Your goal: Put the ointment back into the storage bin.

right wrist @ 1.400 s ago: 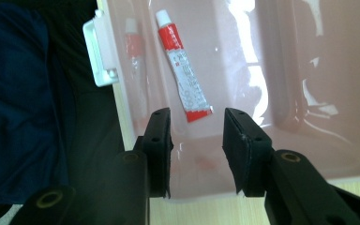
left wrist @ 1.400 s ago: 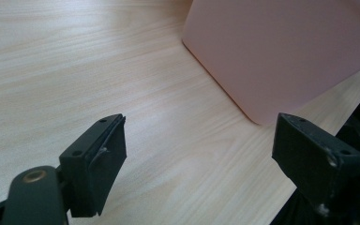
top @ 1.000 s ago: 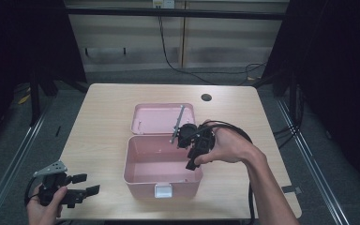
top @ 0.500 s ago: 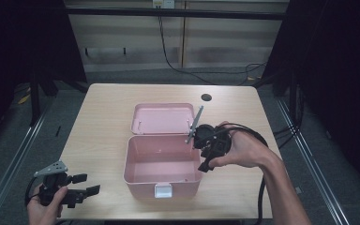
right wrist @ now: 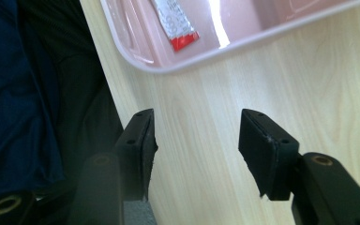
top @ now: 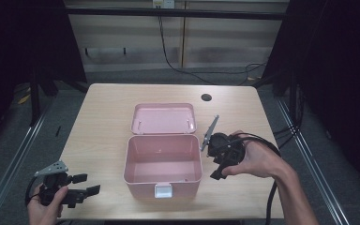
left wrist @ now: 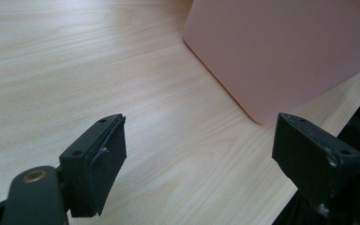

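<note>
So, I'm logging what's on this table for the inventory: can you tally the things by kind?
Pink box, open: 1
Pink lid, lying flat behind the box: 1
Small white-and-red packet inside the box: 1
Handheld grippers: 2, left gripper and right gripper, both with jaws apart and nothing between them
Total: 5

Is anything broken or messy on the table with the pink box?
Nothing stands out. The pink box sits square on the table, its lid open and lying flat behind it. A small packet lies inside. Nothing looks spilled or damaged.
</note>
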